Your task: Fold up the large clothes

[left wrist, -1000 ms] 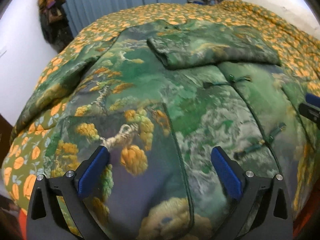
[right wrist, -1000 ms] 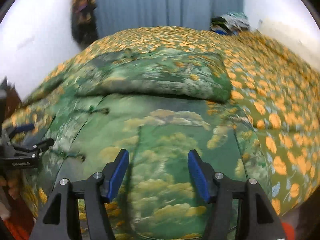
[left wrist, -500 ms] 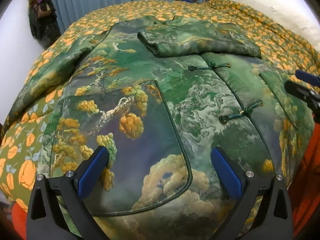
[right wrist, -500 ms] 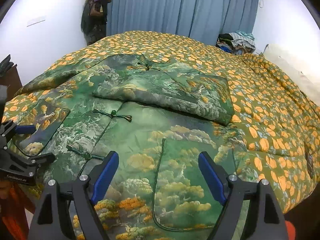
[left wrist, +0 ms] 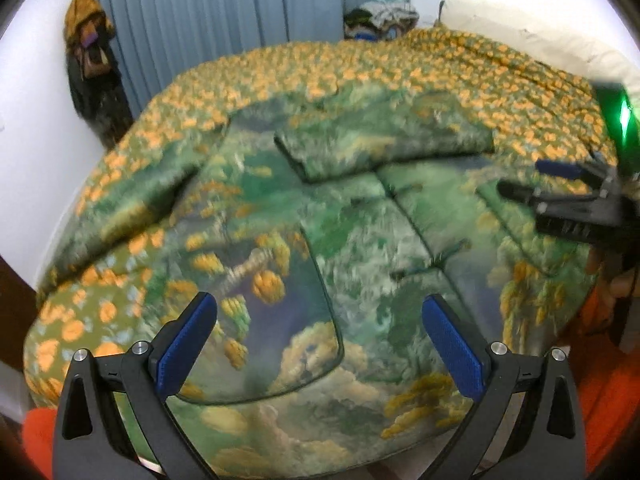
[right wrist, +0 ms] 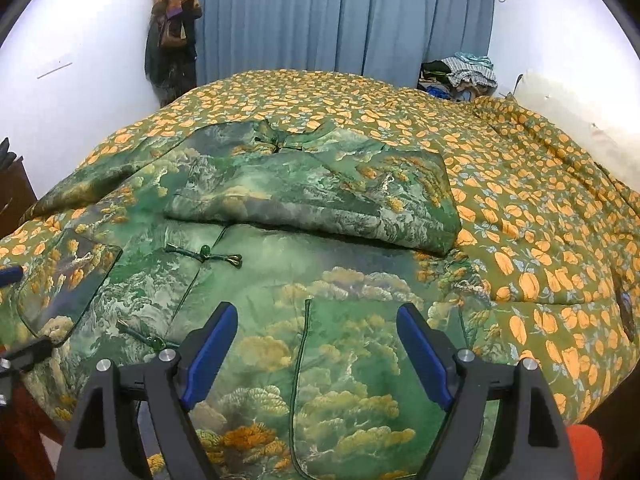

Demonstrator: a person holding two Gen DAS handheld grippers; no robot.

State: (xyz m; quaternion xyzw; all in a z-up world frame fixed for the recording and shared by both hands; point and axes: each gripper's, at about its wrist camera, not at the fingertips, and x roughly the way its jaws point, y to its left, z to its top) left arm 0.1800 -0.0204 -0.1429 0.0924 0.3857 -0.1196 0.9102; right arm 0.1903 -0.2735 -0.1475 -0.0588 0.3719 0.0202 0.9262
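Meanwhile, clothes pile [right wrist: 460, 74] beyond jacket [right wrist: 280, 264] on bedspread [right wrist: 540, 200].

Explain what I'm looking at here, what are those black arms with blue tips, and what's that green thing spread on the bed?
These are two views of the same moment, each from a wide-angle camera fixed on a hand-held gripping tool. A person holds one in each hand. One view looks along the left tool, the other along the right tool. The blue tips are grip pads. Both tools are open and hold nothing. On the bedspread with its orange pattern lies a large green jacket printed with landscapes. Its right sleeve is already folded across the chest. The right tool also shows at the edge of the left view.
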